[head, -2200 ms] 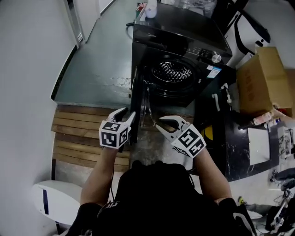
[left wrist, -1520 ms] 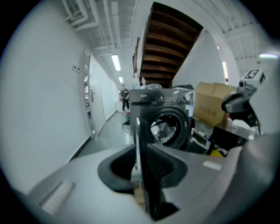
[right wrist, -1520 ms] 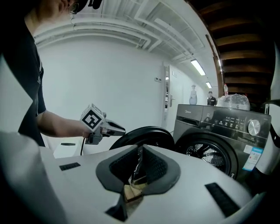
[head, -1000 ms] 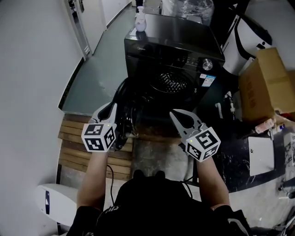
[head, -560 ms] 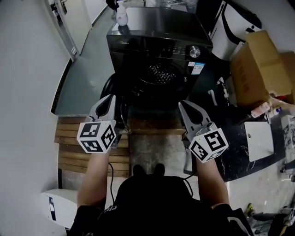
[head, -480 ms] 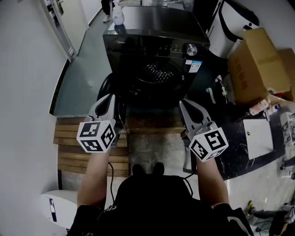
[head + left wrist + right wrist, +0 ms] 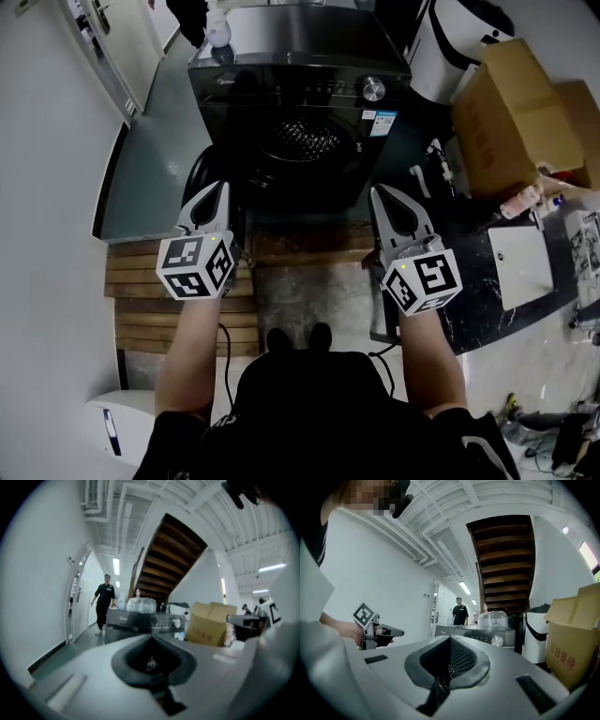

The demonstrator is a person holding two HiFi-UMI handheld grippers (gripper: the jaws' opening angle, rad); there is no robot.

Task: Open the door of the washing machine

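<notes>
Nearest of all, the person's shoes (image 7: 296, 337) stand on a bare floor strip, with wooden slats (image 7: 141, 281) to the left. Just beyond them both tongs are held out level, side by side and well apart, pointing at the far wall.

The left gripper (image 7: 218, 188) has just been closing and its jaws now meet. Its own view shows nothing between them. The right gripper (image 7: 451, 641) is also closed and empty, and neither one touches anything.

Farther on, centred between the two, stands the black washing machine (image 7: 309, 94). It lies straight ahead and is clearly out of reach of both tips. The perforated drum (image 7: 302, 141) shows plainly in the round opening on its front. A dark curved shape to the left of that opening looks like the door (image 7: 200, 173), swung out on a left-hand hinge and standing nearly edge-on. I cannot make out its handle.

On that reading the door is already off its latch, and the task looks all but done. If it needs to swing wider, the left gripper is nearer, since the door hangs almost straight beyond its tip. The right gripper lines up with the right side of the machine, below the knob (image 7: 373, 90).

A cardboard box (image 7: 511, 112) sits to the far right. A person (image 7: 102, 599) walks in the corridor beyond.
</notes>
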